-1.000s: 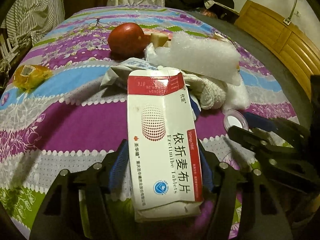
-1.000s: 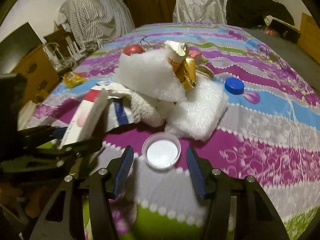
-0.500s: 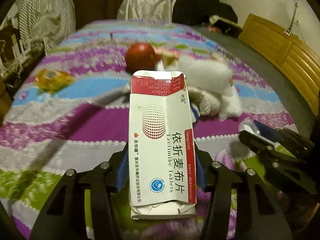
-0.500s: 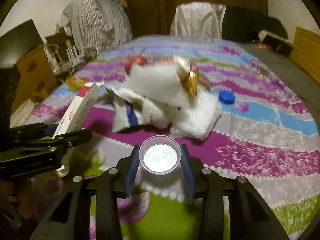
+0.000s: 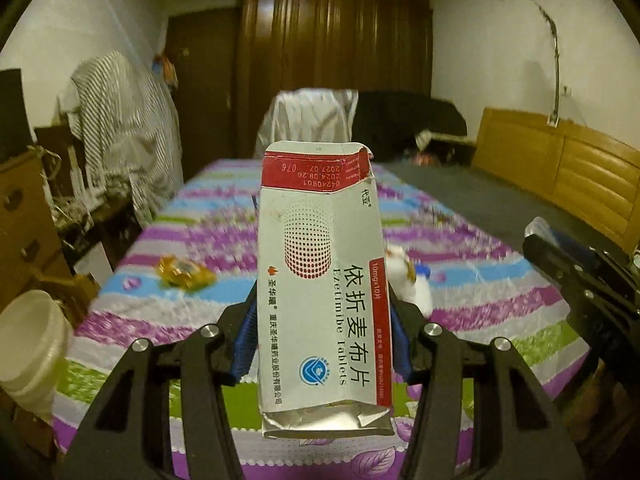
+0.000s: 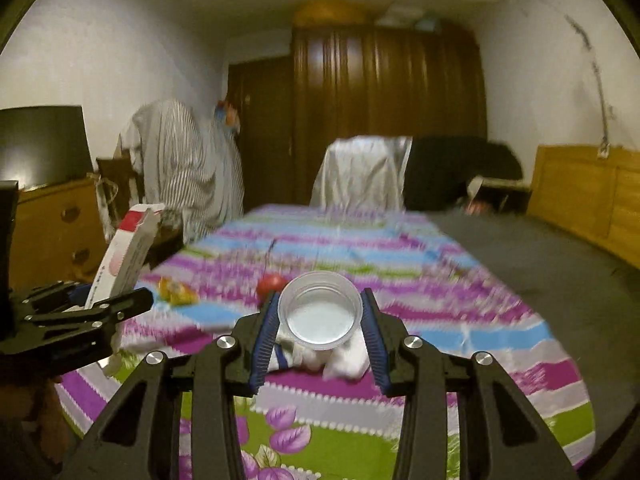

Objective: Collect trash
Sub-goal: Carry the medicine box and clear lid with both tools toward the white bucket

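My left gripper point(image 5: 324, 312) is shut on a white and red tablet box point(image 5: 320, 280) and holds it upright, lifted above the bed; the box also shows in the right wrist view point(image 6: 128, 256). My right gripper point(image 6: 320, 316) is shut on a small clear plastic cap point(image 6: 320, 312), lifted above the bed. On the bed lie a yellow wrapper point(image 5: 184, 274), a red apple point(image 6: 271, 283), white foam pieces with a gold wrapper point(image 5: 408, 280) and a blue bottle cap point(image 5: 422, 270). The right gripper shows at the right edge of the left wrist view point(image 5: 568, 264).
The bed has a striped purple, blue and green cover point(image 6: 440, 320). A white bin point(image 5: 30, 344) stands at the bed's left side. A wooden headboard point(image 5: 560, 176) is on the right, a dresser point(image 6: 52, 224) on the left, draped chairs and a wardrobe behind.
Both grippers have risen from the bed and tilted up. The right gripper closed on the clear cap and lifted it. The left still holds the box.
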`<action>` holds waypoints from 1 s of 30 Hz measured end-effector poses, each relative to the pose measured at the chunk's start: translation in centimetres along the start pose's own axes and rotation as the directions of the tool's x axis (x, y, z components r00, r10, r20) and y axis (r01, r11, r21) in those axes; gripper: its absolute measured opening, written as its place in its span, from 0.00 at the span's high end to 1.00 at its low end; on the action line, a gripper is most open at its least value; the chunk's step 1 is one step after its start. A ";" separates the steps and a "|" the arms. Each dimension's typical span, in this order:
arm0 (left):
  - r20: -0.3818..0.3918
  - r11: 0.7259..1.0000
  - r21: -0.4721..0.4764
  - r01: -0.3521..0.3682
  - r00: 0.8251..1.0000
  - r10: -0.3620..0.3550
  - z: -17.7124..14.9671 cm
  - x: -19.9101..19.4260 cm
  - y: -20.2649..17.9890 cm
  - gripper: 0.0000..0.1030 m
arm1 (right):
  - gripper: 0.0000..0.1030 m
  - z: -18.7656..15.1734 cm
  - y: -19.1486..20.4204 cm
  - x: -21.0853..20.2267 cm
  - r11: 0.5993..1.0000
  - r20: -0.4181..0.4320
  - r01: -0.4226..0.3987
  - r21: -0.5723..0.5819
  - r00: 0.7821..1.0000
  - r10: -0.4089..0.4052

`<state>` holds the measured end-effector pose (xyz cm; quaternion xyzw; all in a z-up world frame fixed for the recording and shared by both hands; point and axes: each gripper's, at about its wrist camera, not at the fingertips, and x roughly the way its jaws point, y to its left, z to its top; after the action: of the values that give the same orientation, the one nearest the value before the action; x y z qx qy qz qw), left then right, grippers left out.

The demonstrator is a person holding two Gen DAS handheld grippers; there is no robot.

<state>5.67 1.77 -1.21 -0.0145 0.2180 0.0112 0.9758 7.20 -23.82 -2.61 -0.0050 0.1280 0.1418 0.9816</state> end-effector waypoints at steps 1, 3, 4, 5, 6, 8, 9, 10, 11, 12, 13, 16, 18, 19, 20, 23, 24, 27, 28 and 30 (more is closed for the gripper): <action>0.025 1.000 0.001 -0.008 1.000 0.008 0.2 -0.7 -0.1 0.50 | 0.59 0.3 0.1 -0.8 1.000 0.017 0.005 -0.003 1.000 -0.005; 0.061 1.000 0.001 -0.020 0.998 0.020 0.5 -1.8 -0.3 0.50 | 0.59 0.8 0.4 -2.2 1.000 0.042 0.014 -0.011 0.999 -0.013; 0.079 1.000 0.002 -0.024 0.997 0.024 0.6 -2.3 -0.4 0.50 | 0.59 1.0 0.5 -2.9 1.000 0.056 0.019 -0.014 0.998 -0.018; 0.093 1.000 0.004 -0.026 0.995 0.025 0.7 -2.7 -0.5 0.50 | 0.59 1.2 0.5 -3.4 1.000 0.064 0.021 -0.014 0.998 -0.020; 0.103 1.000 0.005 -0.030 0.994 0.029 0.7 -3.0 -0.6 0.50 | 0.59 1.4 0.5 -4.0 1.000 0.072 0.023 -0.011 0.997 -0.022; 0.117 1.000 0.004 -0.031 0.993 0.030 0.8 -3.5 -0.7 0.50 | 0.59 1.6 0.5 -5.0 1.000 0.082 0.029 -0.009 0.996 -0.028; 0.122 0.999 0.004 -0.033 0.992 0.032 0.8 -3.8 -0.7 0.50 | 0.59 1.7 0.5 -5.5 0.999 0.087 0.033 -0.010 0.996 -0.032; 0.127 0.999 0.004 -0.035 0.991 0.034 0.8 -3.9 -0.7 0.50 | 0.59 1.7 0.5 -5.7 0.999 0.088 0.034 -0.009 0.996 -0.033; 0.129 0.999 0.004 -0.035 0.991 0.034 0.8 -4.1 -0.9 0.50 | 0.59 1.8 0.5 -6.0 0.999 0.088 0.034 -0.009 0.996 -0.033; 0.131 0.999 0.005 -0.035 0.991 0.034 0.8 -4.2 -0.9 0.50 | 0.59 1.8 0.5 -6.4 0.999 0.087 0.033 -0.009 0.996 -0.032; 0.130 0.999 0.007 -0.035 0.991 0.034 0.8 -4.3 -1.0 0.50 | 0.59 1.7 0.5 -6.3 0.999 0.086 0.034 -0.012 0.996 -0.033; 0.126 0.999 0.009 -0.032 0.992 0.031 0.6 -4.5 -1.1 0.50 | 0.59 1.8 0.6 -6.8 0.999 0.079 0.032 -0.012 0.996 -0.031; 0.124 0.999 0.011 -0.032 0.992 0.030 0.7 -4.5 -1.1 0.50 | 0.59 2.0 0.4 -7.1 0.999 0.076 0.030 -0.012 0.997 -0.029; 0.125 0.999 0.011 -0.032 0.992 0.030 0.6 -4.6 -1.1 0.50 | 0.59 2.0 0.3 -7.2 1.000 0.075 0.029 -0.011 0.997 -0.028; 0.126 0.999 0.012 -0.034 0.992 0.032 0.6 -4.6 -1.1 0.50 | 0.59 2.0 0.2 -7.1 1.000 0.075 0.027 -0.010 0.997 -0.027; 0.128 0.999 0.010 -0.043 0.991 0.042 0.7 -4.7 -0.8 0.49 | 0.59 2.2 0.5 -6.4 1.000 0.071 0.015 -0.009 0.997 -0.014; 0.131 0.999 0.007 -0.050 0.990 0.048 0.8 -4.7 -0.5 0.49 | 0.59 2.4 0.6 -6.1 1.000 0.072 0.009 -0.011 0.997 -0.008; 0.142 0.996 -0.014 -0.091 0.986 0.092 1.1 -5.1 0.7 0.50 | 0.59 3.1 1.7 -4.9 0.999 0.074 -0.024 -0.022 0.997 0.026; 0.143 0.995 -0.018 -0.102 0.984 0.104 1.2 -5.2 1.1 0.49 | 0.59 3.3 2.3 -4.5 0.999 0.074 -0.039 -0.027 0.996 0.041; 0.146 0.991 -0.029 -0.130 0.980 0.133 1.4 -5.6 2.3 0.50 | 0.59 4.0 3.8 -3.1 0.996 0.073 -0.075 -0.039 0.994 0.078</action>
<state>1.14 4.02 2.37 -0.0083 0.1455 0.0789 0.9862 4.22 -20.84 2.16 -0.0125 0.0888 0.1817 0.9793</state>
